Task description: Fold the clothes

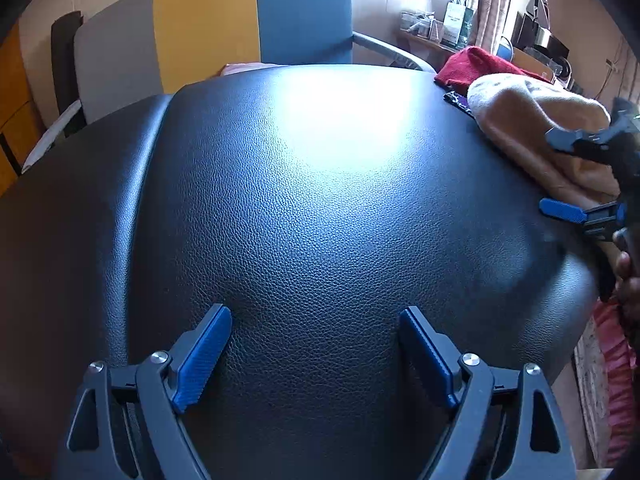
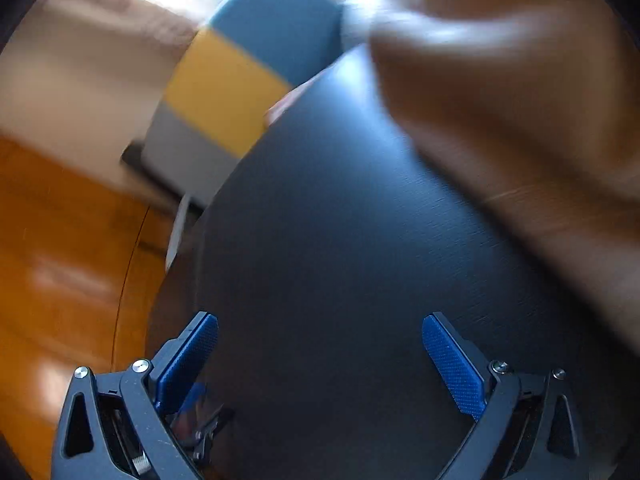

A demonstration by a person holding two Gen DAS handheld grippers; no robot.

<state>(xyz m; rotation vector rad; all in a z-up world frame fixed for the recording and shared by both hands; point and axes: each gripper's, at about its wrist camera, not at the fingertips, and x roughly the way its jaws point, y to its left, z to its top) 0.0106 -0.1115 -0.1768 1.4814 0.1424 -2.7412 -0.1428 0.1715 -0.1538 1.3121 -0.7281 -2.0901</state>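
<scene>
A peach-orange garment (image 1: 548, 136) lies bunched on the right part of the black leather tabletop (image 1: 304, 184). A red garment (image 1: 480, 65) lies behind it. My left gripper (image 1: 316, 320) is open and empty over the table's near middle. My right gripper (image 1: 554, 168) shows at the right edge of the left wrist view, open, its jaws spread beside the peach garment. In the blurred right wrist view my right gripper (image 2: 320, 328) is open over the table (image 2: 340, 240), with the peach garment (image 2: 520, 100) filling the upper right.
A chair with grey, yellow and blue back panels (image 1: 212, 28) stands behind the table. A cluttered shelf (image 1: 444, 28) and a curtain are at the back right. An orange wooden floor (image 2: 60, 260) lies left of the table. A dark patterned cloth (image 1: 458, 101) peeks out under the peach garment.
</scene>
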